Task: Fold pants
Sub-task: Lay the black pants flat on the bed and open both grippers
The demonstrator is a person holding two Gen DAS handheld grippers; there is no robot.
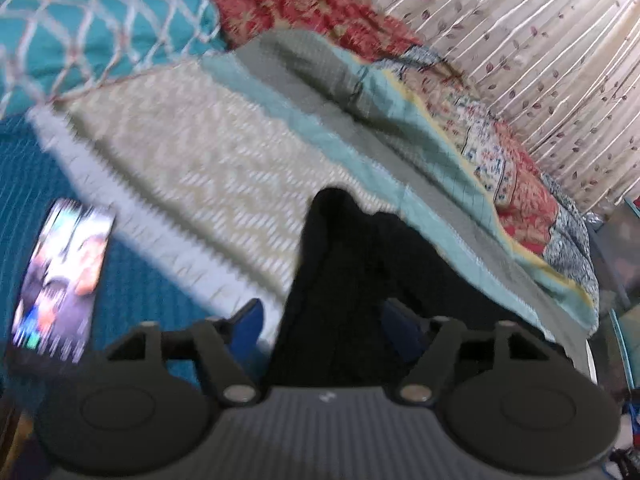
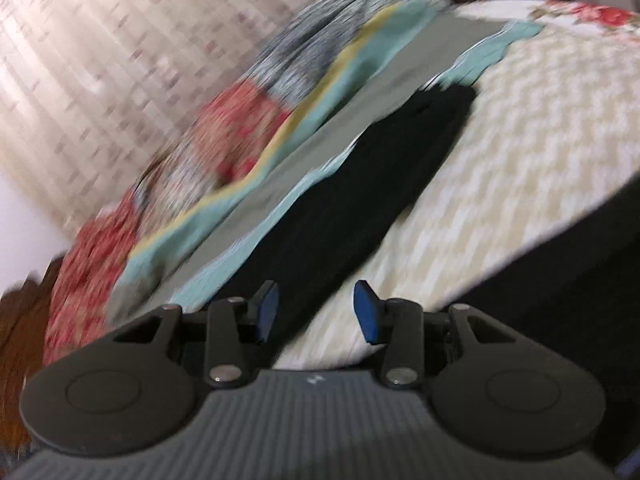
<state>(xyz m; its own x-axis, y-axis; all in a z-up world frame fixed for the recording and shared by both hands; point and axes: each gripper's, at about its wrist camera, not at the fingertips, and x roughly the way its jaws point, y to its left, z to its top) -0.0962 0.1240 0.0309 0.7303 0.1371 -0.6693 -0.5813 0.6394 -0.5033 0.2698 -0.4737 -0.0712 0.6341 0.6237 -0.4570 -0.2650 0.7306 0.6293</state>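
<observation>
Black pants point(image 2: 360, 184) run toward one o'clock on the bed point(image 2: 520, 152) — blurred. Left gripper point(image 1: 324, 320) wide, cloth between its pads, unpinched. Right gripper point(image 2: 316, 312) half-spread — holding nothing.

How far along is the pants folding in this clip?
Done: the black pants lie on the bed as one long, narrow strip, so the lengthwise fold looks made. In hand: nothing; the left tool and right tool are open, each straddling the cloth without pinching it. Left: probably folding the strip end to end.
</observation>
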